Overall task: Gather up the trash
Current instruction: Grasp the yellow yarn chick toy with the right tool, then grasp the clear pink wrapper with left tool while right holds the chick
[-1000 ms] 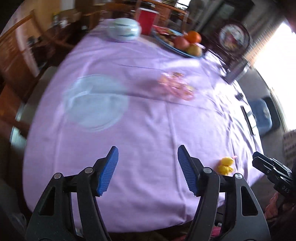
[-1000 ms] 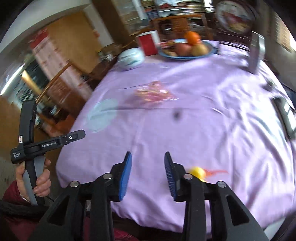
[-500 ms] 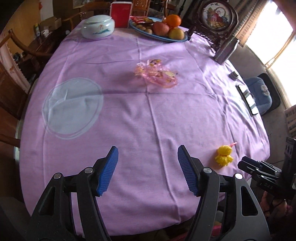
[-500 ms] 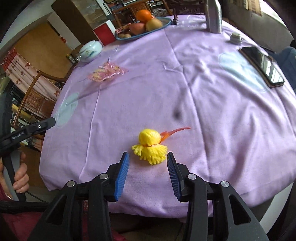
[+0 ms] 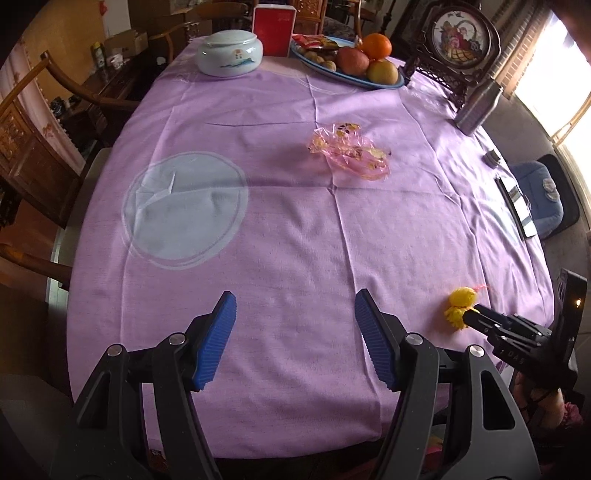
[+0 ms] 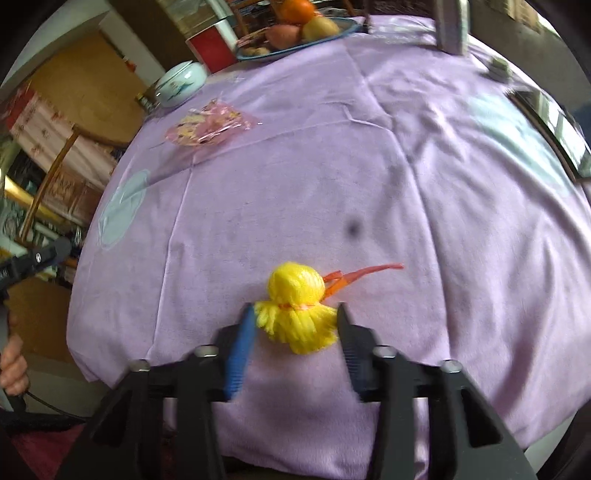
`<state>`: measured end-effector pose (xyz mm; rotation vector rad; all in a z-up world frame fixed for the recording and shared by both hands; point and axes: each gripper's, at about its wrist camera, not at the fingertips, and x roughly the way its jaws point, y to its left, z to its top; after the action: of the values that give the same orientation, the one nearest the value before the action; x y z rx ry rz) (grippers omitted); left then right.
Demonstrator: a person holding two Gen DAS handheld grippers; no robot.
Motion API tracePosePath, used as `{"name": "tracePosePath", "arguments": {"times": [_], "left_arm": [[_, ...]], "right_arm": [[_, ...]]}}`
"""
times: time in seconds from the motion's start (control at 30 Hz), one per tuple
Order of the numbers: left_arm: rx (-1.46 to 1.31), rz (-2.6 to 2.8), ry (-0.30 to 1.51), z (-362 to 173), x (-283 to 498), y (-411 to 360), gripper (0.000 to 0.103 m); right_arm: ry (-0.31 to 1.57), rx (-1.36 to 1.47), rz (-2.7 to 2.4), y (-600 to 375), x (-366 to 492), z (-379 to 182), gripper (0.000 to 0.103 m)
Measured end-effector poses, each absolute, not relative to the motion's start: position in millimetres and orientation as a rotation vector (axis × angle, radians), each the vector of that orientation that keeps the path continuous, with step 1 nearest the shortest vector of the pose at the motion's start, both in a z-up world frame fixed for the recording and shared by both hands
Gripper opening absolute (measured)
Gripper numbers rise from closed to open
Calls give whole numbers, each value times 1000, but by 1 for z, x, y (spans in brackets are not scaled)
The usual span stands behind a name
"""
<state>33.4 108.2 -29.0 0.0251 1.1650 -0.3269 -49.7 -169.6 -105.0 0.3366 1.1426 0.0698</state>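
A yellow yarn tassel with an orange string (image 6: 297,310) lies on the purple tablecloth (image 6: 369,166) near the front edge. My right gripper (image 6: 295,325) is open, with its fingers on either side of the tassel's fringe. The tassel also shows in the left wrist view (image 5: 460,304), with the right gripper's tip beside it. A crumpled pink plastic wrapper (image 5: 349,151) lies mid-table; it also shows in the right wrist view (image 6: 210,125). My left gripper (image 5: 295,325) is open and empty above the near part of the tablecloth (image 5: 295,240).
At the far end stand a white lidded jar (image 5: 229,53), a red box (image 5: 273,29), a blue plate of fruit (image 5: 351,61) and a framed picture (image 5: 460,40). A metal bottle (image 5: 478,107) and a phone (image 5: 517,205) are on the right. Wooden chairs (image 5: 44,140) stand at the left.
My right gripper has moved forward and down so that its fingers now flank the yellow tassel. The left gripper's view has settled lower, nearer the table.
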Motion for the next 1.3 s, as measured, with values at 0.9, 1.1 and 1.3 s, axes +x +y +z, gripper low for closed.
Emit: {"name": "tracePosePath", "arguments": {"times": [0.9,1.1,1.3], "left_arm": [[-59,-396,1240,-74,185,-40,66],[-63,-334,1268,-96,204,-40,63],[-111,-350,1219,-87,201,-28,29]], "right_arm": [[985,337,-29,-281,-56,-36,9],[985,338,-35,-293,-52,-36,9],[978,333,-12,-291,-42,-35,9]]}}
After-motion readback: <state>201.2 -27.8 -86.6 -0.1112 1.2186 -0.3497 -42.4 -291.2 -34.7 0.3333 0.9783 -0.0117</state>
